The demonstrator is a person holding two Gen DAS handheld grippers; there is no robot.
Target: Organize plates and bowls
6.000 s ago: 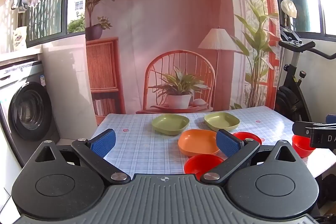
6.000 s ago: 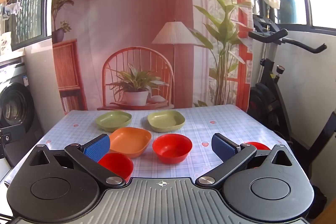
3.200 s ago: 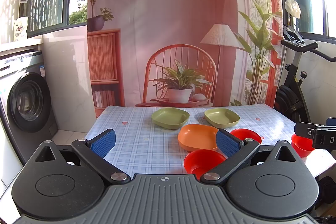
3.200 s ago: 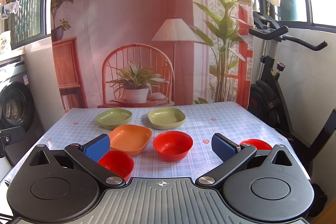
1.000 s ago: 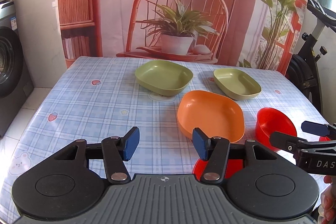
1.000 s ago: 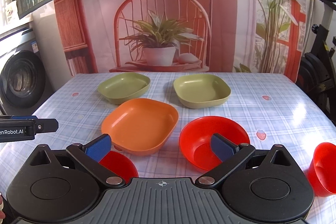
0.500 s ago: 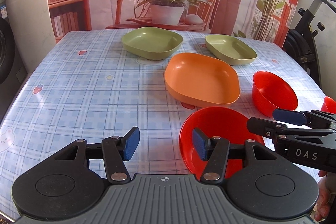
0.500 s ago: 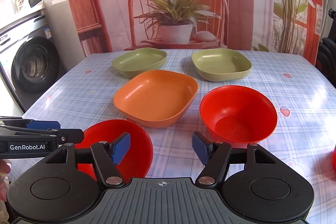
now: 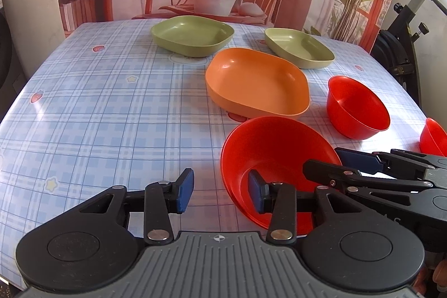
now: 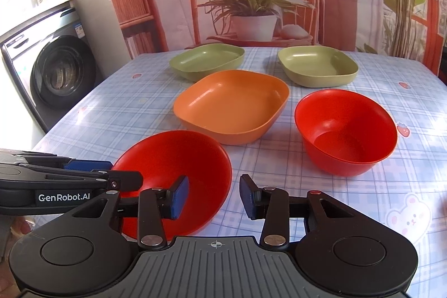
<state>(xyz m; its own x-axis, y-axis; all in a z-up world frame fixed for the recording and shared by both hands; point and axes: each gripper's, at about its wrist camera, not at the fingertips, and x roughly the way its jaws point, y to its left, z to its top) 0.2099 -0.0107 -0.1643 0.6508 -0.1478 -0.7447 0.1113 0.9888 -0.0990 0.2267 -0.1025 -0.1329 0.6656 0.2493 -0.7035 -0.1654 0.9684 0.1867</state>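
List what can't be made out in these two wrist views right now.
- Near red bowl: its near rim and base, hidden by each gripper's own body in both views.
- Whether left gripper or right gripper, both closing, touches that rim yet: contact not visible.
- Third red bowl: cut off by the left view's right edge.
- Table near edge: hidden in both views.

Bright daylight floods both views and glares white off the glossy table [image 9: 83, 113] at left. Focus is sharp at centre, while fisheye distortion bends lines and darkens the corners.
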